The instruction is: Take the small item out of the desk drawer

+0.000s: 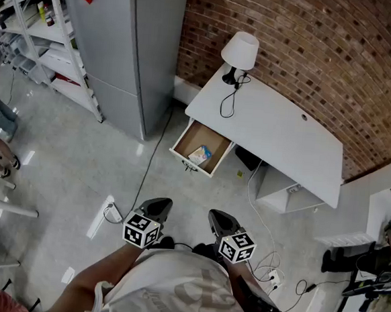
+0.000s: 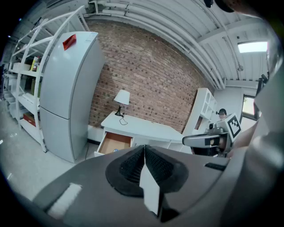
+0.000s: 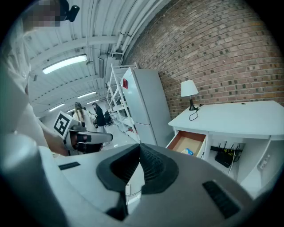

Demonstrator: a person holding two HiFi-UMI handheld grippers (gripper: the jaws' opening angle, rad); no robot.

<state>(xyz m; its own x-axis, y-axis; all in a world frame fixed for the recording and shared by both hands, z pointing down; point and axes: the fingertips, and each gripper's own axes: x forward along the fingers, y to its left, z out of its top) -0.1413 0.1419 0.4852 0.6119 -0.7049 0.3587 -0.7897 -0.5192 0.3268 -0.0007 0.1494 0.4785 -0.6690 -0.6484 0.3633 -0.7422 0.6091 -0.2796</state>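
Two grippers are held low, close to the person's body and well apart from the white desk (image 1: pixel 278 128). The left gripper (image 1: pixel 157 208) has its jaws pressed fully together with nothing between them. The right gripper (image 1: pixel 220 221) also has its jaws meeting at the tips and carries nothing. Both point ahead and slightly down towards the desk, which stands against the brick wall (image 1: pixel 311 53). The drawer (image 1: pixel 198 137) at the desk's left end is pulled out. The small item (image 1: pixel 200 155) lies on its brown bottom, toward the front; it looks like a blue and white packet, though it is too small to be sure. A lamp (image 1: pixel 238 53) stands on the desk's far corner, near the grey fridge (image 1: pixel 127 39).
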